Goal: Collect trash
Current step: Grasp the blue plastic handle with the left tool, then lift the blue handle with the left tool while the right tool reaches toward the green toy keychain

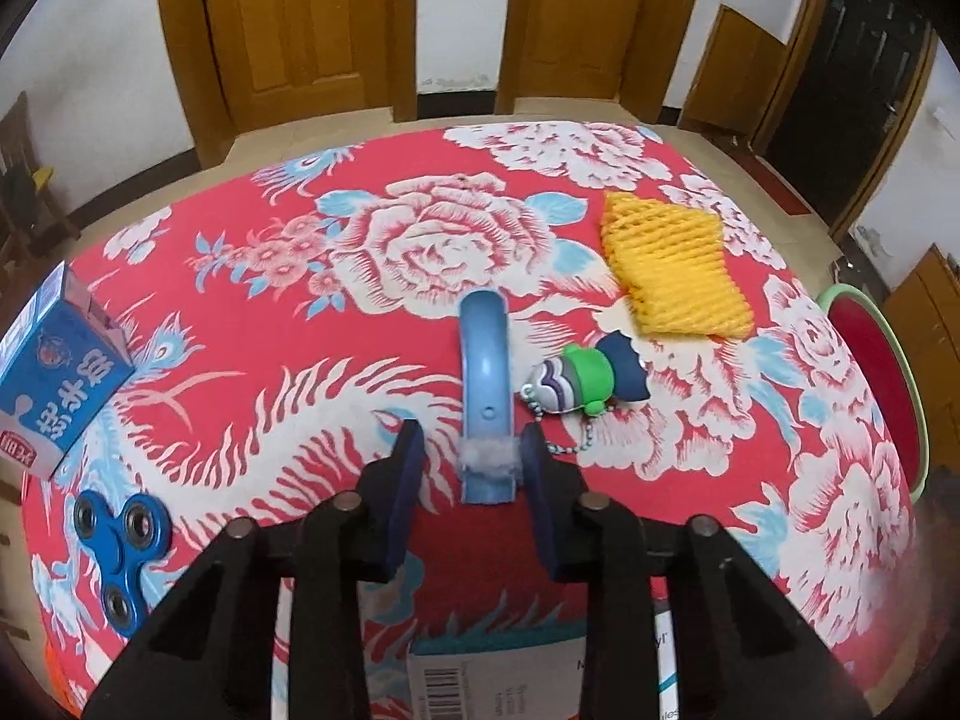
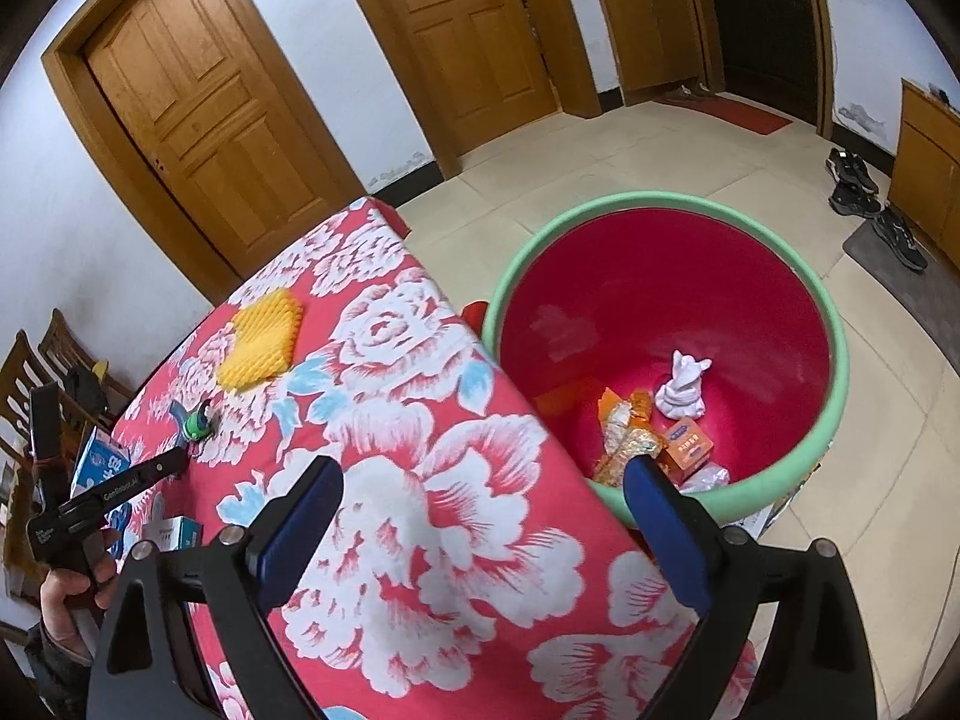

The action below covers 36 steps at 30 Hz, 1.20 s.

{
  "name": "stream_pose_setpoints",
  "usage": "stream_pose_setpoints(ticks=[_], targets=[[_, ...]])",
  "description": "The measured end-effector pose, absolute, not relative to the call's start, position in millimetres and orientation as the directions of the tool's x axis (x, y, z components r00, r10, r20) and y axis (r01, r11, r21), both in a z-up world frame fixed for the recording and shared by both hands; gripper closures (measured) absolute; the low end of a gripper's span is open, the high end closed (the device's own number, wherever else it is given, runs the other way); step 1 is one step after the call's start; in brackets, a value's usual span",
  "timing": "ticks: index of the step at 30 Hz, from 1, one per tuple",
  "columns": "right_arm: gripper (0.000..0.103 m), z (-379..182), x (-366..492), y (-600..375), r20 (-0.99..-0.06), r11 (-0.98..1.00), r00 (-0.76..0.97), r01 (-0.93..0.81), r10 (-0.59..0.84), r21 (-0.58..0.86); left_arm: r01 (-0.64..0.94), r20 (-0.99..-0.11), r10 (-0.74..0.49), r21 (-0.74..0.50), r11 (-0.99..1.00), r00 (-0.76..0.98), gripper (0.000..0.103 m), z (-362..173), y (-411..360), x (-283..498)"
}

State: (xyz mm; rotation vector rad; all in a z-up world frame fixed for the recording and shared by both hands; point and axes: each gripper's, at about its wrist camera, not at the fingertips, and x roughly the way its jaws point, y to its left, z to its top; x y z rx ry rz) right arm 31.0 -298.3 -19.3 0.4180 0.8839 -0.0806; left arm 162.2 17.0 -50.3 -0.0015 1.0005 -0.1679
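In the left wrist view the left gripper stands low at the centre of the frame, its jaws straddling a blue curved piece with a tuft of lint on the red floral surface; only the right pad touches it, the left pad stands clear. A toy lies just right of the piece, yellow foam net at upper right, a milk carton and blue spinner at left. In the right wrist view the right gripper has its jaws wide apart and empty over the surface edge, beside a red bin holding wrappers.

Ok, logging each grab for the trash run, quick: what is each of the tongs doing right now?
Left tongs: around the blue curved plastic piece; a gap shows at the left pad, so not yet clamped.
Right tongs: open, holding nothing.
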Motion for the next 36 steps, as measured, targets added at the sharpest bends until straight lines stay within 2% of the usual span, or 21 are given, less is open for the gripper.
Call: stream_pose_setpoints(ticks=[2,9,19,36], targets=[[0.006,-18.5,34.8,-292.2,-0.766,0.921,0.634,0.228,0.106,0.315,0.162,-0.832,-0.164,-0.09,0.983,0.53,0.084,-50.3,15.3,161.6],[0.006,-9.9,53.0,-263.3,-0.768,0.944,0.626,0.154,0.135,0.291,0.149,-0.809,-0.216,-0.16,0.976,0.547,0.084,-46.8,26.2,160.2],[0.006,-8.9,86.0,-213.9,-0.785,0.958,0.585,0.04,0.207,0.283,0.013,-0.789,-0.148,-0.175,0.985,0.596,0.084,-41.1,63.9,162.9],[0.006,-24.8,138.1,-114.5,-0.806,0.965,0.531,-0.148,0.262,0.216,-0.114,-0.775,-0.08,-0.193,0.975,0.626,0.084,-39.7,98.4,160.8]])
